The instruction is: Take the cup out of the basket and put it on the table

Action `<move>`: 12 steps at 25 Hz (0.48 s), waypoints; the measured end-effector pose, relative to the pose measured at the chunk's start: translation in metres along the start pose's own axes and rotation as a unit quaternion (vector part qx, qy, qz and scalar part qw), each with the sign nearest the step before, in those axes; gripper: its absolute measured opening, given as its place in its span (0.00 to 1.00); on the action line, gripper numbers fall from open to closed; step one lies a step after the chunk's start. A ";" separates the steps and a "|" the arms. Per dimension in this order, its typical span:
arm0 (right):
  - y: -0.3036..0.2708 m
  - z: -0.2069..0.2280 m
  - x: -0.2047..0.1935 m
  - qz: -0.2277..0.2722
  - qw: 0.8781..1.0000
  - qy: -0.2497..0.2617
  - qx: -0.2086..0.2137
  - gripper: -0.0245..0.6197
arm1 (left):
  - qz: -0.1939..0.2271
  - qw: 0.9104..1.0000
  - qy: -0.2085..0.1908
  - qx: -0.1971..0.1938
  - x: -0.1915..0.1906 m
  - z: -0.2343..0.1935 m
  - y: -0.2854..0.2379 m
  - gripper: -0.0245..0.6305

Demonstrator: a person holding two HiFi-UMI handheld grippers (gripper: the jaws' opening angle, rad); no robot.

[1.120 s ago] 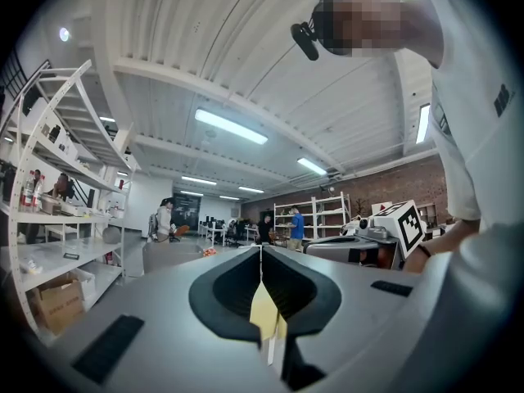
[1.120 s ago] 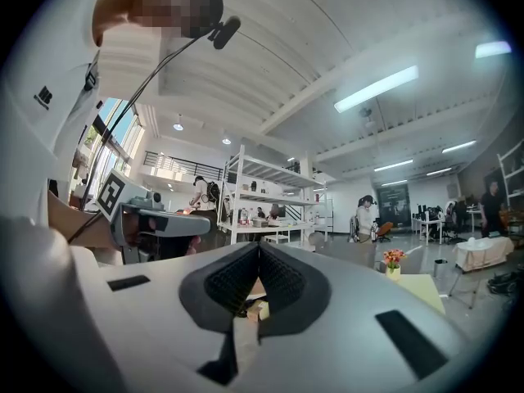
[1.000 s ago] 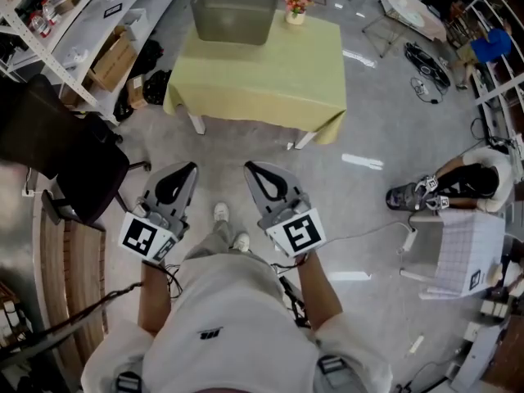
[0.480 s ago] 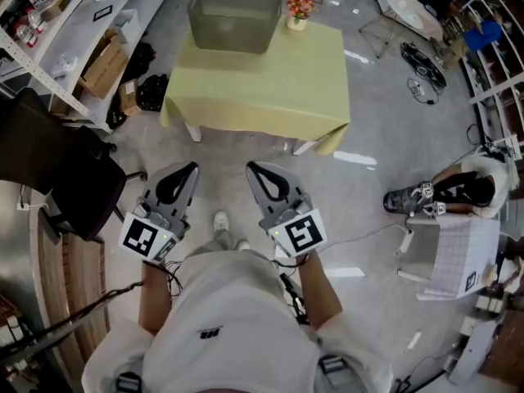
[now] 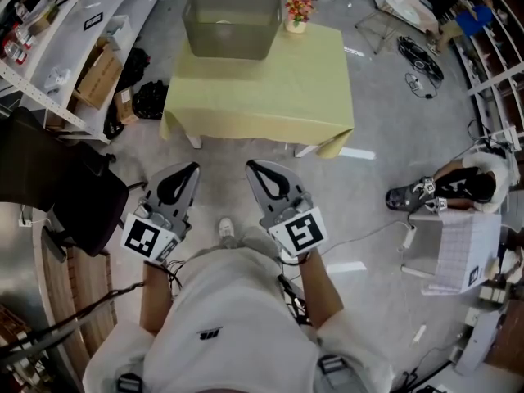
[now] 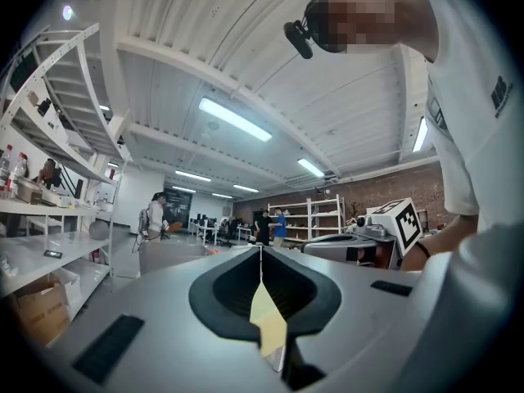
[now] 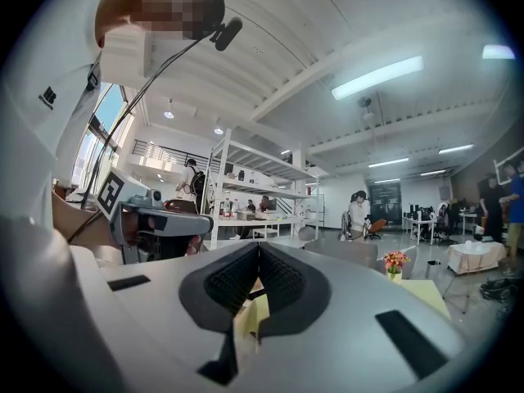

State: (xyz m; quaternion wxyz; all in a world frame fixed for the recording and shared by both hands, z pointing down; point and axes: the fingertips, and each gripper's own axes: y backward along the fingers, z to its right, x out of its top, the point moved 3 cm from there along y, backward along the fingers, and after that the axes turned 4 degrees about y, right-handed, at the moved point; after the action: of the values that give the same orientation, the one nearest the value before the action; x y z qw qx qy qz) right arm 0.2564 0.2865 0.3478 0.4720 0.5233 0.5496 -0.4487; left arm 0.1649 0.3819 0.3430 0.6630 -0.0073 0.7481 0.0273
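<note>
The left gripper [image 5: 188,170] and right gripper [image 5: 254,168] — jaws pressed together, empty — point to 12 o'clock, where the basket [image 5: 232,23] sits on the table [image 5: 270,88]; cup inside cannot be made out

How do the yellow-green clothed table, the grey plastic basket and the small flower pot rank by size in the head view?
Largest: yellow-green clothed table.
Then: grey plastic basket.
Smallest: small flower pot.

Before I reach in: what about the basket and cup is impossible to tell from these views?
- Head view: the basket is far and small; whether a cup sits inside is unclear.
- Left gripper view: the basket's side wall hides its inside.
- Right gripper view: the right gripper itself covers much of the basket.
</note>
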 end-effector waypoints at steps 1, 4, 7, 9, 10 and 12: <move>-0.004 0.002 0.000 0.000 1.000 0.002 0.000 0.05 | 0.000 1.000 0.000 -0.001 0.000 -0.003 -0.003 0.06; -0.015 0.009 -0.001 -0.002 1.000 0.007 0.001 0.05 | 0.000 1.000 0.003 -0.002 0.001 -0.015 -0.011 0.06; -0.027 0.019 -0.001 0.000 1.000 0.007 0.001 0.05 | 0.003 1.000 0.005 0.000 0.002 -0.027 -0.021 0.06; -0.035 0.027 -0.002 0.001 1.000 0.004 0.001 0.05 | 0.003 1.000 0.005 0.000 0.002 -0.034 -0.030 0.06; -0.038 0.032 -0.004 0.000 1.000 0.004 0.002 0.05 | 0.003 1.000 0.004 0.001 0.002 -0.037 -0.034 0.06; -0.047 0.041 -0.007 -0.003 1.000 0.006 0.006 0.05 | 0.001 1.000 0.001 0.003 0.002 -0.046 -0.044 0.06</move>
State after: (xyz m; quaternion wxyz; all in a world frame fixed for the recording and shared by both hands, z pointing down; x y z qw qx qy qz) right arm 0.2116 0.2427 0.3487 0.4647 0.5271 0.5510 -0.4500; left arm 0.1216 0.3355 0.3453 0.6619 -0.0045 0.7492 0.0262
